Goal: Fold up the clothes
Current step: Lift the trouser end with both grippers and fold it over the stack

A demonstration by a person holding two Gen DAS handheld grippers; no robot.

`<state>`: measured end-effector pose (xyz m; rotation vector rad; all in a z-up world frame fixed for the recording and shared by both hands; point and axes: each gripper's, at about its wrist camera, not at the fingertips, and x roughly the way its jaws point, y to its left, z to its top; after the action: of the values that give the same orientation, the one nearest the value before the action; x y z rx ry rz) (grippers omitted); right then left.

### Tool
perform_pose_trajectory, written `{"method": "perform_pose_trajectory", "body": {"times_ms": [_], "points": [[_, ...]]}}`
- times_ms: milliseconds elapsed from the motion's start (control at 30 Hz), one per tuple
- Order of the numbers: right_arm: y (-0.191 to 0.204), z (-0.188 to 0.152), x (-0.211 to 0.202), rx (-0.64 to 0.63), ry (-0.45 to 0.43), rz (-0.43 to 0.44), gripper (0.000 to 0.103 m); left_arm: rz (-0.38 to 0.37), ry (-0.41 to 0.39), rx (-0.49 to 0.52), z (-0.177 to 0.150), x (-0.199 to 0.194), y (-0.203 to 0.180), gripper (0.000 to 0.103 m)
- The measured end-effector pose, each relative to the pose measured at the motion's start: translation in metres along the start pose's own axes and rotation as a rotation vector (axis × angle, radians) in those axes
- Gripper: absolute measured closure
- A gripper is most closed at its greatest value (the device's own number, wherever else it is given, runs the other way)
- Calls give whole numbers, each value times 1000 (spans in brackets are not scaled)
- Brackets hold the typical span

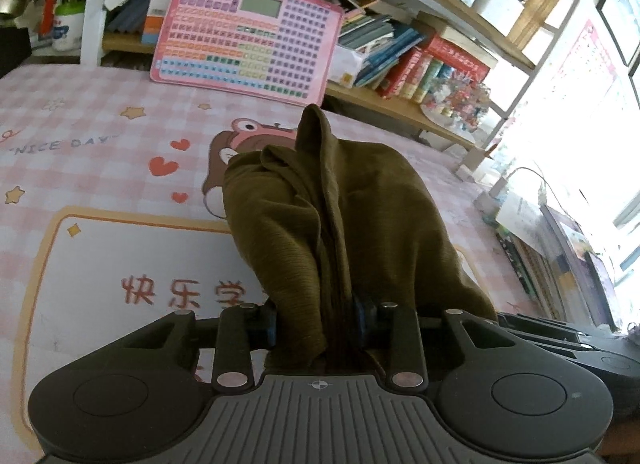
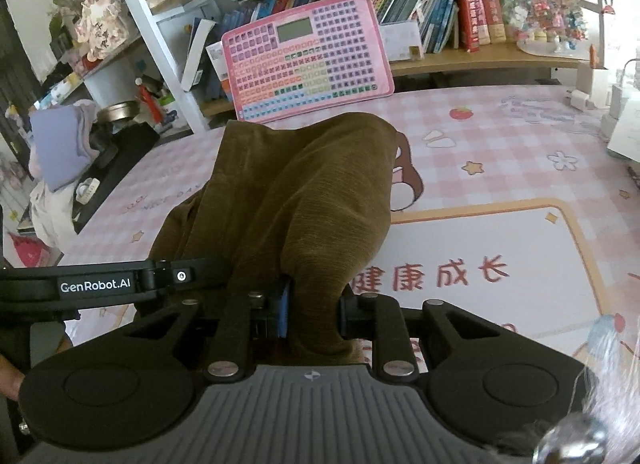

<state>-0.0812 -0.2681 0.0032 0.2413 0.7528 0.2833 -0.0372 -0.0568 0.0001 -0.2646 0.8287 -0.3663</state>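
Note:
An olive-brown ribbed garment (image 1: 344, 216) is bunched up and held over the pink checked desk mat (image 1: 100, 112). My left gripper (image 1: 320, 322) is shut on a thick fold of it, and the cloth drapes forward over the fingers. My right gripper (image 2: 314, 314) is shut on another part of the same garment (image 2: 304, 192), which rises in a hump in front of it. The left gripper's body shows at the left in the right wrist view (image 2: 96, 284), close beside the right one. The fingertips are hidden by cloth.
A pink keyboard-like learning pad (image 1: 248, 36) leans on the bookshelf (image 1: 400, 48) at the back of the desk. Books and toys fill the shelves. A purple cloth pile (image 2: 60, 148) sits at the left edge; chargers and papers (image 2: 616, 120) lie at the right.

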Motion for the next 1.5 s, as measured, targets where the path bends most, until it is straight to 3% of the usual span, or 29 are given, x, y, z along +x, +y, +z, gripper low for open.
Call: {"method": "perform_pose_trajectory", "body": {"times_ms": [800,1167,1500], "points": [[-40,-25,-56,38,-54,-8,83,-13,-5,55,-27,-9,-58,71],[-27,-17,-44,53,-67,-42,83,-52,11,70,-11,1,-40,71],[11,7,-8,55,-79,-82,83,-88,27,75,24,8,10,71]]}}
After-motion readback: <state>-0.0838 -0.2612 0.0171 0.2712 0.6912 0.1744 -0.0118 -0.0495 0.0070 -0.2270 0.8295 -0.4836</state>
